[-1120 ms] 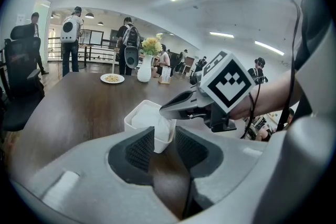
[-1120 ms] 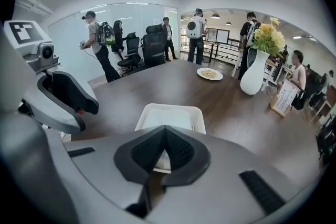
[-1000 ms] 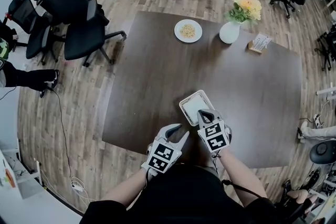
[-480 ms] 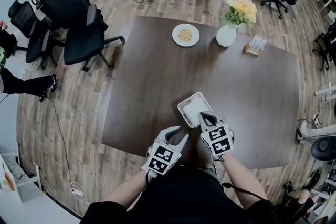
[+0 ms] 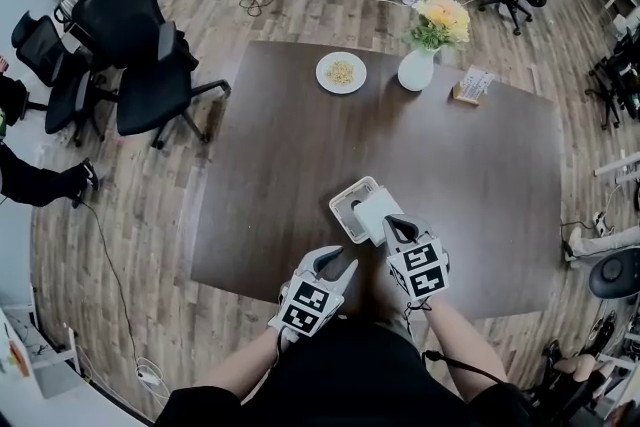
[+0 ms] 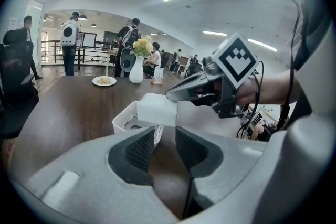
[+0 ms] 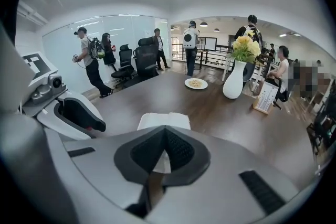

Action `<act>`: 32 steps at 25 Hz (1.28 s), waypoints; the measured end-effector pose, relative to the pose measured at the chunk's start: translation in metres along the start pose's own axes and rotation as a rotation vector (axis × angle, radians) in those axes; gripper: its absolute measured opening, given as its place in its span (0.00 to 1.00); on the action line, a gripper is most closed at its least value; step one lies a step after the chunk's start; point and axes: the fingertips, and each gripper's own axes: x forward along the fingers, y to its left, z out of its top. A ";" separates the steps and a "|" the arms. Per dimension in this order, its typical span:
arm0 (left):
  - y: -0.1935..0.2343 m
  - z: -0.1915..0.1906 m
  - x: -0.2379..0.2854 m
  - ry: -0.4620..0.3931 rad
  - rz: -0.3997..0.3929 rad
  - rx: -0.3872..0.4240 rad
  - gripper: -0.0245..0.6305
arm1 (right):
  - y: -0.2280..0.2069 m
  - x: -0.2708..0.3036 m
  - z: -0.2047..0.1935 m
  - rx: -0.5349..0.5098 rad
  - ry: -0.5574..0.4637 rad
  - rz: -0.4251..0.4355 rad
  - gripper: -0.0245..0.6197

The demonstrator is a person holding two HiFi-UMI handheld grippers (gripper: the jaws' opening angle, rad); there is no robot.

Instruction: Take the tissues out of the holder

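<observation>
— Looking into the holder [image 6: 123, 120] from your left gripper view, you get only a dark patch inside its white walls. Whether more tissues lie in there, neither of us can tell you.

— Your own body [image 5: 340, 375] cuts off the near edge of the desk [image 5: 280, 155] in the head view. The print on the card stand [image 5: 470, 85] is too small to read.

— Your right hand-held gripper [image 5: 391, 222] is clenched on a folded white tissue [image 5: 374, 211], whose lower end is buried between the pads.

— You hold it over the holder's near-right corner. Whether it touches the rim, I cannot tell.

— Your left hand-held gripper [image 5: 338, 262] is released, jaws apart with nothing between them. It is just beside the holder's near side, close to your edge of the desk.

— You have room ahead: a broad bare stretch of desk runs from the holder to the far side.

— There stand a plate [image 5: 322, 73] of pale food [image 5: 341, 72], a white vase [image 5: 415, 70] of yellow flowers [image 5: 438, 18] just right of it, and the card stand further right. All are well apart from your hand-held grippers.

— Office chairs [image 5: 140, 45] crowd the floor [image 5: 150, 175] off the desk's far-left corner.
</observation>
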 end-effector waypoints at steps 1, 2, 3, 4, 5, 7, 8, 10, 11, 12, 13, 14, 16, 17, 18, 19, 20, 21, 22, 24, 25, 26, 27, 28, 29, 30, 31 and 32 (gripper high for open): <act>-0.002 -0.001 0.000 0.001 -0.002 0.002 0.23 | -0.001 -0.003 -0.001 0.005 -0.002 -0.005 0.05; -0.004 -0.002 0.001 0.002 -0.004 0.004 0.23 | -0.003 -0.005 -0.002 0.012 -0.003 -0.009 0.05; -0.006 -0.003 0.001 0.001 -0.006 0.006 0.23 | -0.005 -0.008 -0.002 0.017 -0.005 -0.014 0.05; -0.009 -0.003 0.002 0.000 -0.008 0.008 0.23 | -0.007 -0.011 -0.003 0.020 -0.009 -0.020 0.05; -0.011 -0.004 0.002 0.000 -0.011 0.010 0.23 | -0.009 -0.014 -0.004 0.022 -0.013 -0.028 0.05; -0.017 -0.005 0.002 0.006 -0.020 0.018 0.23 | -0.013 -0.020 -0.007 0.030 -0.020 -0.043 0.05; -0.019 -0.006 0.002 0.007 -0.025 0.022 0.23 | -0.015 -0.024 -0.008 0.036 -0.023 -0.050 0.05; -0.025 -0.006 0.002 0.007 -0.033 0.030 0.23 | -0.019 -0.032 -0.010 0.045 -0.029 -0.065 0.05; -0.029 -0.007 0.002 0.008 -0.037 0.035 0.23 | -0.021 -0.037 -0.012 0.046 -0.032 -0.074 0.05; -0.032 -0.007 0.003 0.011 -0.042 0.041 0.23 | -0.024 -0.041 -0.013 0.048 -0.035 -0.081 0.05; -0.035 -0.007 0.004 0.012 -0.047 0.047 0.23 | -0.027 -0.045 -0.015 0.049 -0.038 -0.088 0.05; -0.038 -0.006 0.005 0.008 -0.050 0.052 0.23 | -0.030 -0.048 -0.017 0.050 -0.040 -0.095 0.05; -0.043 -0.004 0.008 -0.003 -0.056 0.059 0.23 | -0.037 -0.055 -0.021 0.058 -0.042 -0.110 0.05; -0.045 -0.003 0.008 -0.005 -0.061 0.063 0.23 | -0.040 -0.059 -0.022 0.062 -0.043 -0.119 0.05; -0.047 -0.003 0.009 -0.002 -0.065 0.068 0.23 | -0.044 -0.063 -0.024 0.068 -0.044 -0.129 0.05; -0.049 -0.003 0.009 0.002 -0.070 0.074 0.23 | -0.048 -0.067 -0.026 0.073 -0.046 -0.140 0.05; -0.050 -0.003 0.010 0.003 -0.076 0.079 0.23 | -0.052 -0.072 -0.027 0.079 -0.047 -0.151 0.05; -0.052 -0.003 0.011 0.002 -0.080 0.083 0.23 | -0.056 -0.076 -0.028 0.085 -0.048 -0.162 0.05; -0.053 -0.003 0.011 0.001 -0.084 0.086 0.23 | -0.060 -0.080 -0.029 0.091 -0.050 -0.173 0.05; -0.055 0.000 0.011 -0.001 -0.090 0.093 0.23 | -0.069 -0.088 -0.031 0.104 -0.054 -0.195 0.05; -0.056 0.002 0.010 0.000 -0.092 0.097 0.23 | -0.073 -0.093 -0.033 0.111 -0.055 -0.206 0.05; -0.057 0.002 0.010 0.003 -0.096 0.100 0.23 | -0.077 -0.097 -0.035 0.118 -0.055 -0.217 0.05; -0.058 0.001 0.011 0.007 -0.101 0.103 0.23 | -0.080 -0.101 -0.037 0.126 -0.055 -0.228 0.05; -0.059 0.001 0.011 0.008 -0.105 0.105 0.23 | -0.084 -0.104 -0.040 0.133 -0.054 -0.238 0.05; -0.059 0.000 0.011 0.008 -0.110 0.106 0.23 | -0.086 -0.108 -0.042 0.139 -0.054 -0.249 0.05; -0.060 0.000 0.011 0.008 -0.115 0.108 0.23 | -0.088 -0.111 -0.044 0.144 -0.054 -0.259 0.05; -0.061 0.000 0.011 0.009 -0.119 0.112 0.23 | -0.090 -0.114 -0.045 0.149 -0.053 -0.268 0.05; -0.061 0.000 0.011 0.010 -0.124 0.118 0.23 | -0.092 -0.116 -0.047 0.155 -0.053 -0.277 0.05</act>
